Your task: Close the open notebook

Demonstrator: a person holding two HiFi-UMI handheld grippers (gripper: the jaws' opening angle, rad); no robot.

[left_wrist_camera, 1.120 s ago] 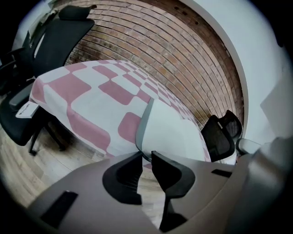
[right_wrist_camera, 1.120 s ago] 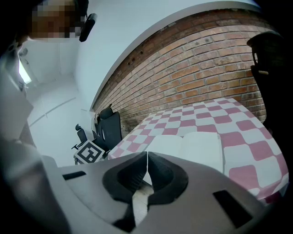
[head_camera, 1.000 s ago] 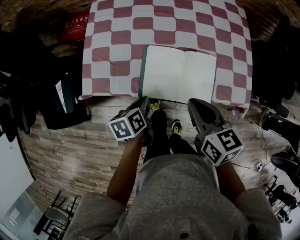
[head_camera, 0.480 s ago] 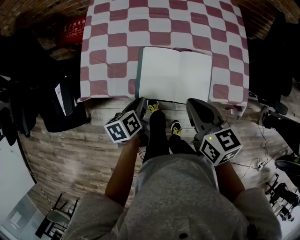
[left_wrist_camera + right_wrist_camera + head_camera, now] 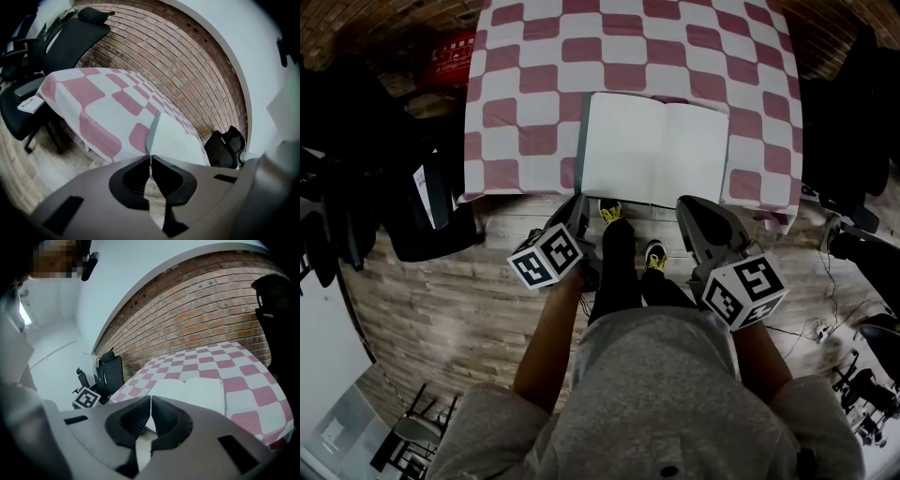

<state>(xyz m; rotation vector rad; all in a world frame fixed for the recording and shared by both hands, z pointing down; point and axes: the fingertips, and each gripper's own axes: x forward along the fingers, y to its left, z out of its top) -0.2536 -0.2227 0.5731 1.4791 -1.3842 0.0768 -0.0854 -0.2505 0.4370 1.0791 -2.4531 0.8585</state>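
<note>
Two grippers are held just short of the checkered bench (image 5: pixel 525 75): the left gripper (image 5: pixel 584 202) and the right gripper (image 5: pixel 688 208) are each closed, with nothing between the jaws. The open notebook (image 5: pixel 656 150) is laid flat just ahead of both grippers, untouched.

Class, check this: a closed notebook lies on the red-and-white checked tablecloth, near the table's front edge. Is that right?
No: the notebook is open, blank pages spread flat, as the head view shows. It does lie on the red-and-white checked tablecloth, near the front edge.
</note>
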